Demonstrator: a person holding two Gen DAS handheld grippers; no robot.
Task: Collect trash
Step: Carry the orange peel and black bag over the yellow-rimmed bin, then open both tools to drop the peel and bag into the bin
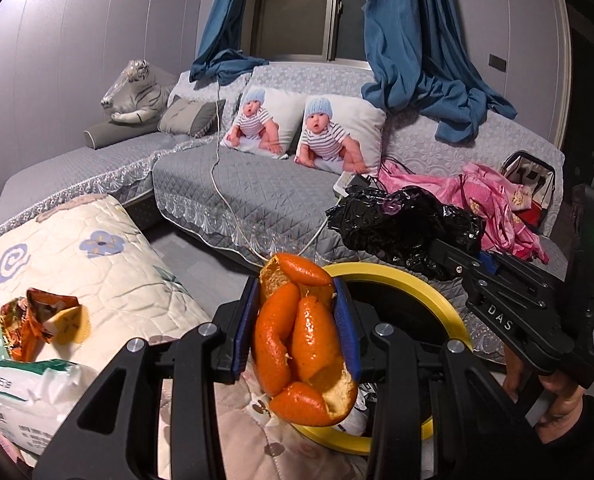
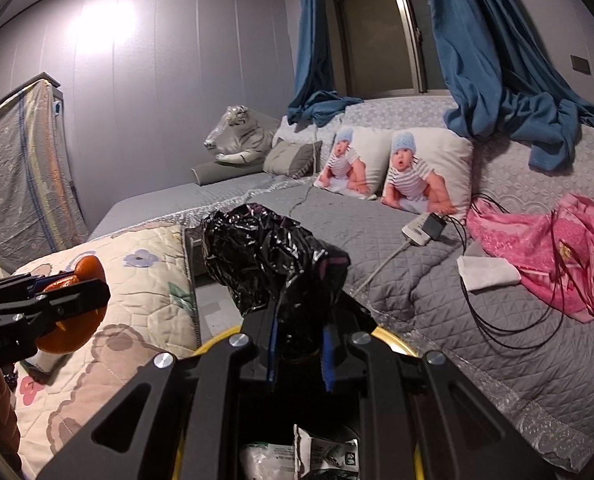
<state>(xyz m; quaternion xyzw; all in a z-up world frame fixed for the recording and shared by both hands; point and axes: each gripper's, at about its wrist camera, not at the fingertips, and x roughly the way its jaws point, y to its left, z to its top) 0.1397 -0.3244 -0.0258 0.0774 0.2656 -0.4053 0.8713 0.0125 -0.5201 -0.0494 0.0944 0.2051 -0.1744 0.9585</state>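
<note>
Jaws of the left gripper (image 1: 297, 328) are clamped on a curled orange peel (image 1: 303, 336), pressing its sides between the blue pads; jaws of the right gripper (image 2: 299, 354) stand narrow around a bunched fold of the black trash bag (image 2: 273, 256), pinching the film. Taking the yellow-rimmed bin (image 1: 445, 296) as the landmark: the peel hangs just above its near rim, the bag's crumpled bulk rises over its far side, and white wrappers already lie inside it.

Judging by its look, the peel is light, limp and springy, with a waxy skin and a soft pith that tears easily. A grip across the thick folded middle, as now, seems safer than one on a thin loose tip, which could rip off or slip. It should drop freely once released, though a damp pith might cling to a pad.

The bag film looks thin, slick and shapeless; gathered pleats give more to bite on than a single layer, which would likely slide out.

Left of the bin, on the quilted cover (image 1: 109, 276), a crumpled foil wrapper (image 1: 41, 320) waits. It seems stiff enough to hold its shape, weightless, and best taken at its crushed centre. Nearer than it lies a white tissue pack (image 1: 29, 392).
</note>
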